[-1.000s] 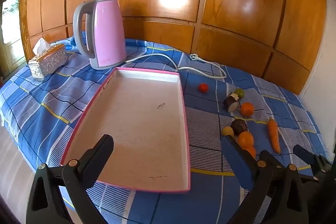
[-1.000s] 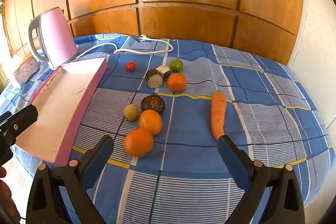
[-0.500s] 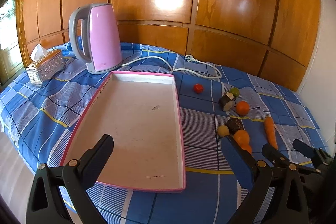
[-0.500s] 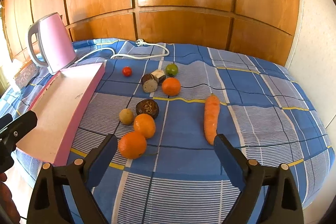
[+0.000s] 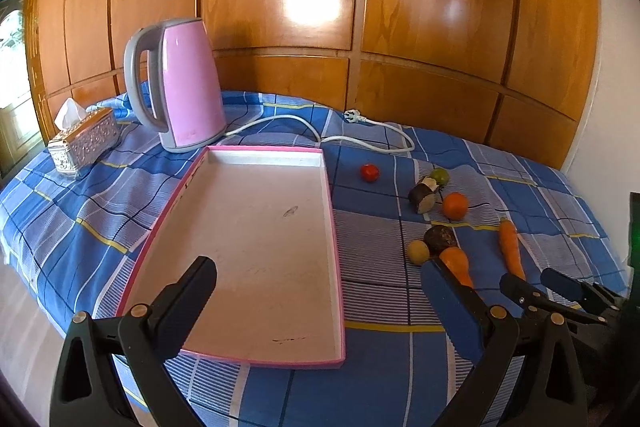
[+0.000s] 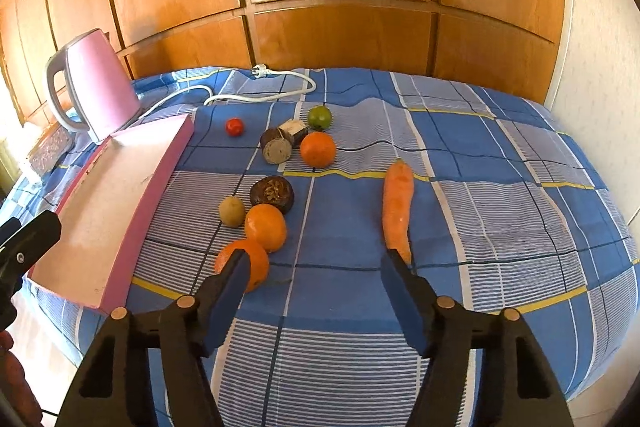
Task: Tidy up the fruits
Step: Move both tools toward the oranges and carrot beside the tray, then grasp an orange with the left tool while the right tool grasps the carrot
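Both rigs pulled back and up a bit over the last second, so more bed and wall showing now, and the right claw's jaws look a touch narrower than before.

Going big to small: blue checked bedspread (image 6: pixel 500 187) everywhere, wood wall behind. Pink tray (image 5: pixel 336 227) lying flat on the left half, nothing in it yet. Pink kettle (image 5: pixel 188 83) parked just behind the tray, white cord (image 5: pixel 360 139) trailing off to the right. Silver tissue box (image 5: pixel 82 141) off at the far left edge.

Then the produce, all loose on the cloth right of the tray: carrot (image 6: pixel 396 207) lying on its own, three oranges (image 6: pixel 266 227), a dark round fruit (image 6: pixel 272 191), a cut dark piece (image 6: pixel 277 149), a lime (image 6: pixel 320 117), a small yellowish one (image 6: pixel 232 211), a tiny tomato (image 6: pixel 234 126).

Left claw (image 5: pixel 316 279) hanging over the tray's near end, spread wide, holding nothing. Right claw (image 6: pixel 316 267) also released and empty, hovering low with the nearest orange just at its left finger (image 6: pixel 228 291).

So, very much step one: nothing moved yet, lining up a first pick. Next bit probably means shifting right claw left to straddle that orange, dropping down, closing gently, then carrying it over the tray's rim.
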`<action>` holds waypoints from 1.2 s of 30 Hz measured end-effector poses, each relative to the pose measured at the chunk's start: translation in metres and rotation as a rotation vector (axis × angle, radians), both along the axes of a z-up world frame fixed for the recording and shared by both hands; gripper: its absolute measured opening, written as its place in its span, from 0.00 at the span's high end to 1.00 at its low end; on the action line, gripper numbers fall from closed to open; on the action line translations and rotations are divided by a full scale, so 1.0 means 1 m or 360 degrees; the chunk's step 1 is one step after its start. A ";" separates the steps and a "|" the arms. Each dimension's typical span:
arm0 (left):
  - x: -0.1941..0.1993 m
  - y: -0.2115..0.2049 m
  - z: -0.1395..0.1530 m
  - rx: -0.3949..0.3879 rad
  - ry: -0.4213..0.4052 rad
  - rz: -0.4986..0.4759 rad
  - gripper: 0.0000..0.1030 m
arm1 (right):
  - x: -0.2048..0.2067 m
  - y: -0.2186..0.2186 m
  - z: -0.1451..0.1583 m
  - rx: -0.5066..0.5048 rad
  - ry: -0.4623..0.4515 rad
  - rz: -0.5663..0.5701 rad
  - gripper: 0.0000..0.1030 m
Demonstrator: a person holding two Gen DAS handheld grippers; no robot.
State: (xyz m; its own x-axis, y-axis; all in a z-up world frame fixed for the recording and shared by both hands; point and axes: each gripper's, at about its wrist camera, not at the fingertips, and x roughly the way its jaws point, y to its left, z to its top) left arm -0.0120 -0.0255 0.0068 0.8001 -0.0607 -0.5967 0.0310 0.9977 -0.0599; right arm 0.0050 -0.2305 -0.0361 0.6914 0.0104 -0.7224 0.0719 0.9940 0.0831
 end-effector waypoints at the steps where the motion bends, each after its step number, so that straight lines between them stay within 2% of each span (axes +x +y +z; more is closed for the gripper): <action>1: 0.000 0.000 0.000 0.0001 0.0001 -0.0006 0.01 | 0.000 -0.001 -0.001 0.0005 0.0008 0.0001 0.39; 12: 0.009 -0.010 -0.003 0.0018 0.0046 -0.0088 0.01 | 0.004 -0.014 -0.008 0.0047 0.0077 -0.0056 0.40; 21: 0.023 -0.028 -0.005 0.0037 0.0095 -0.0232 0.13 | 0.006 -0.029 -0.007 0.0050 0.0073 -0.0093 0.40; 28: 0.033 -0.043 -0.017 -0.0002 0.0200 -0.0382 0.32 | 0.009 -0.046 -0.006 0.0074 0.0061 -0.0135 0.40; 36: 0.039 -0.066 -0.029 -0.0032 0.0297 -0.0593 0.36 | 0.013 -0.064 -0.013 0.0133 0.0087 -0.0183 0.40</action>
